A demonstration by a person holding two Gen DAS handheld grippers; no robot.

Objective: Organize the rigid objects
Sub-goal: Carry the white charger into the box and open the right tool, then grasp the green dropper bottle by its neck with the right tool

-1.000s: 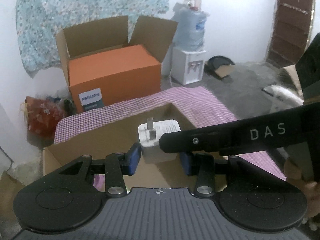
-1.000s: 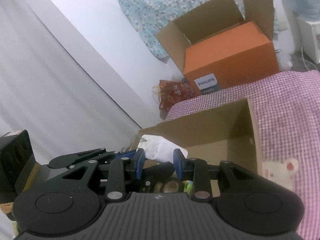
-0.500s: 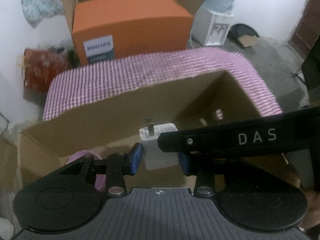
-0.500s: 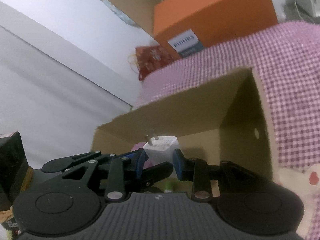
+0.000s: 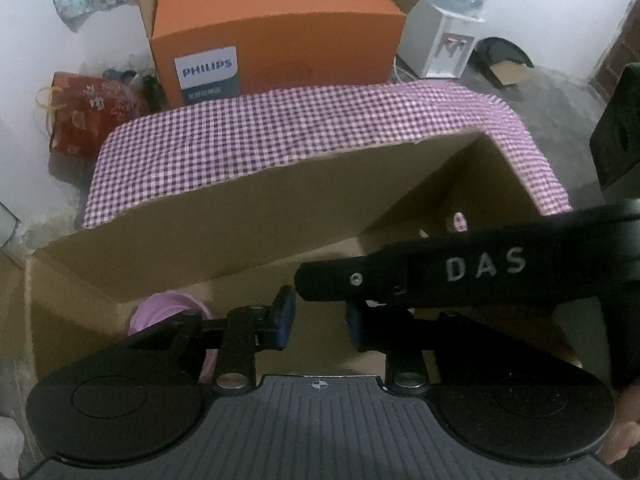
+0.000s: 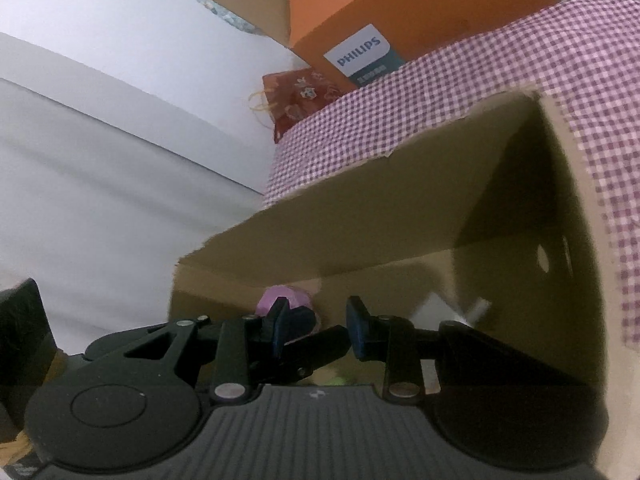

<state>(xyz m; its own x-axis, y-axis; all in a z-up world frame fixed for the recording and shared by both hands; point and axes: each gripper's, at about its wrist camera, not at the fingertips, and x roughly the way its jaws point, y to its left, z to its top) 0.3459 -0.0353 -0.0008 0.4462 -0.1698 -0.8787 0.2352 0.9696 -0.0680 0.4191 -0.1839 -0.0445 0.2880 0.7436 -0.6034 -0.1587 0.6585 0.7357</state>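
My left gripper (image 5: 318, 316) hangs over the open cardboard box (image 5: 240, 224). Its jaws are closing, and nothing sits between the blue pads. In the right wrist view a white charger plug (image 6: 438, 308), blurred, is low inside the box (image 6: 380, 220) toward its right wall, free of both grippers. My right gripper (image 6: 316, 320) is beside the left one with a gap between its pads, holding nothing. One of its fingers (image 5: 440, 276), marked DAS, crosses just above the left gripper's tips. A pink round object (image 5: 168, 312) lies in the box at the left.
The box stands on a purple checked cloth (image 5: 280, 128). Behind it are an orange Philips box (image 5: 280, 32), a red gift bag (image 5: 84, 116) and a white water dispenser (image 5: 444, 48). A white wall (image 6: 120, 140) runs along the left.
The white charger plug has left the left gripper's jaws and is now down in the box. Both grippers have sunk closer to the box, and the left jaws have narrowed.
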